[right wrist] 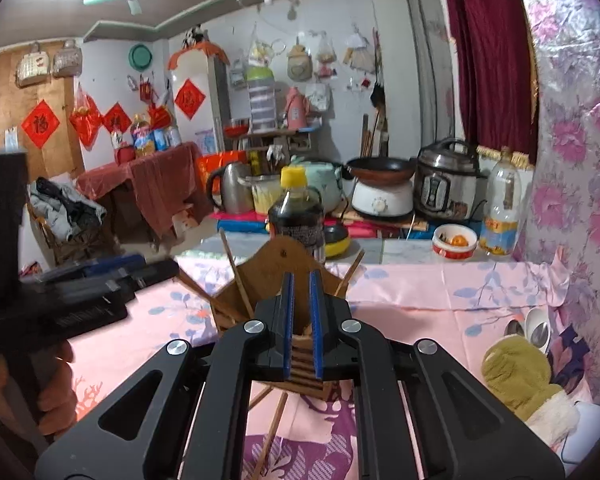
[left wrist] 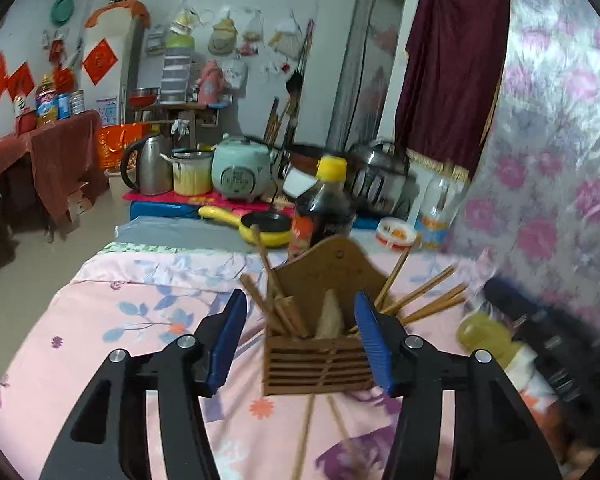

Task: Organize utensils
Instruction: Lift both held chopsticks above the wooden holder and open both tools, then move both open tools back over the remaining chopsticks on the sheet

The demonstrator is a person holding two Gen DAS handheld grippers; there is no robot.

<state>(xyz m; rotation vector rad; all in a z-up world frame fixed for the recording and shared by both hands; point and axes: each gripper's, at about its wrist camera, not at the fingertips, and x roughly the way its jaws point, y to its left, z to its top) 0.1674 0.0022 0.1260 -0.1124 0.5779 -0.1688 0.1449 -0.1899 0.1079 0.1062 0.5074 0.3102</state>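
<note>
Two loose chopsticks (left wrist: 305, 432) just before holder (left wrist: 318, 364); left gripper (left wrist: 300, 344) fingers wide, right gripper (right wrist: 301, 328) fingers narrow, empty; nudge risks tipping holder, spilling sticks.

A lived-in home kitchen corner. Beside the rice cooker (left wrist: 241, 172) stand a kettle (left wrist: 150, 166) and pressure cooker (right wrist: 446, 184). Bags hang on the wall above it.

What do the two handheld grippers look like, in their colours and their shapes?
Both look the same. The left gripper has black angular arms with triangular cut-outs, round silver bolts and ribbed blue pads. The right gripper shows the same black frame, silver bolts and blue pads.
</note>
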